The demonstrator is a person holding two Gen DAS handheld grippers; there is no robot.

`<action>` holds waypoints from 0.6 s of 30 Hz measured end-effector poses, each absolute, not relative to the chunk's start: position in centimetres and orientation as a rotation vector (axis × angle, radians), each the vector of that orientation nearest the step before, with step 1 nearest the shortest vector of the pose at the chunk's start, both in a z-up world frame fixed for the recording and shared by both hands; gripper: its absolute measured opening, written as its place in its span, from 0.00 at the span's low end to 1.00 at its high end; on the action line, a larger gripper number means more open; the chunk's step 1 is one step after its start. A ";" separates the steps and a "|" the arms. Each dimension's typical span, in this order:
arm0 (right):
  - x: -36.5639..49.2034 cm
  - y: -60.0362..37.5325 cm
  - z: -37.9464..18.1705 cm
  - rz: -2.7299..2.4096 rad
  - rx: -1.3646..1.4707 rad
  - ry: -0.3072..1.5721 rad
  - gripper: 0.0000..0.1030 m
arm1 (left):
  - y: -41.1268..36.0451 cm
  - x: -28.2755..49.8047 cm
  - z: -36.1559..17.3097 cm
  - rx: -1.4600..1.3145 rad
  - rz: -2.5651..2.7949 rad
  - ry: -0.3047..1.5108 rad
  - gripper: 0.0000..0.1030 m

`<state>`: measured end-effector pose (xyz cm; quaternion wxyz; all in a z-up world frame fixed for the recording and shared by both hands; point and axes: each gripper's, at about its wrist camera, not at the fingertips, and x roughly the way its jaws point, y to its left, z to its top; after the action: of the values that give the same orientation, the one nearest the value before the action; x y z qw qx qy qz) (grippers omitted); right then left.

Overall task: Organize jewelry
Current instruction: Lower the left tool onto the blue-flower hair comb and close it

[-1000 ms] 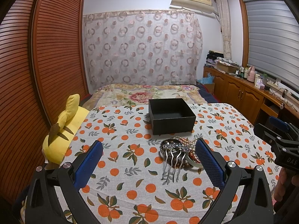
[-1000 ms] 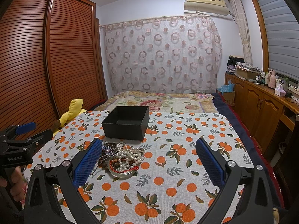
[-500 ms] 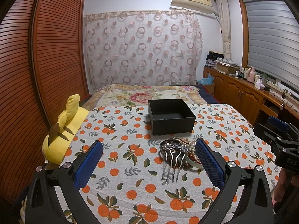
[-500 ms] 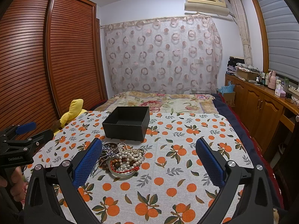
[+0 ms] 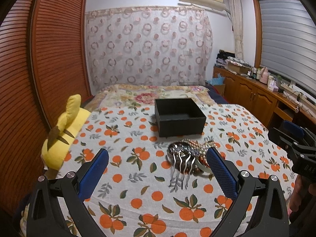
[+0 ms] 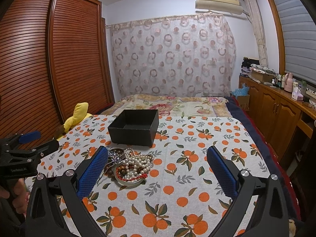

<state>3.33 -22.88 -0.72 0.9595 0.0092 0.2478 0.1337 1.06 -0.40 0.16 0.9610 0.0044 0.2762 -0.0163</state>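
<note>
Left to right across the orange-print cloth (image 6: 177, 179) on the table: a yellow plush toy (image 5: 65, 130) lies at the far left edge, apart from the work. The left gripper (image 5: 157, 169) hovers above the cloth with its blue pads spread wide and nothing between them. Just ahead and to its right lies the jewelry pile (image 5: 189, 156), a tangle in which a metal hair comb (image 5: 181, 165) with long wavy teeth rests nearest the left gripper; the comb looks stiff and light, best taken across its decorated head rather than by the thin teeth. Beside it are pearl strands (image 6: 138, 161), loose, smooth and likely to slip or drag neighbours along, so a pinch on a bunched section seems wiser than on a single strand. A bangle (image 6: 128, 180) partly underlies the beads; it appears rigid and could be gripped across its rim. Behind the pile, close but not touching, stands the black box (image 6: 134, 130), open-topped and, as far as its interior shows, empty. The right gripper (image 6: 157, 169) likewise hangs wide and empty, right of the pile.
</note>
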 end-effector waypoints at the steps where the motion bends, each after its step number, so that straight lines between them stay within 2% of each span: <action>1: 3.2 -23.0 0.1 0.268 0.012 0.504 0.98 | -0.6 1.1 -0.3 0.008 -0.043 0.568 0.93; 10: 4.1 -23.7 -2.2 0.344 0.011 0.553 0.98 | -0.7 3.4 -3.9 0.002 -0.143 0.666 0.93; 14: 4.5 -23.5 -3.2 0.383 -0.001 0.583 0.91 | -1.1 4.2 -4.8 0.001 -0.189 0.697 0.93; 18: 4.6 -23.3 -3.9 0.390 -0.025 0.601 0.91 | -1.4 5.3 -5.6 -0.015 -0.239 0.733 0.91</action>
<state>4.59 -23.31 -3.85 0.9364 -0.0120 0.2943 0.1911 5.28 -1.39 -5.62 0.9267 -0.0073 0.3573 -0.1164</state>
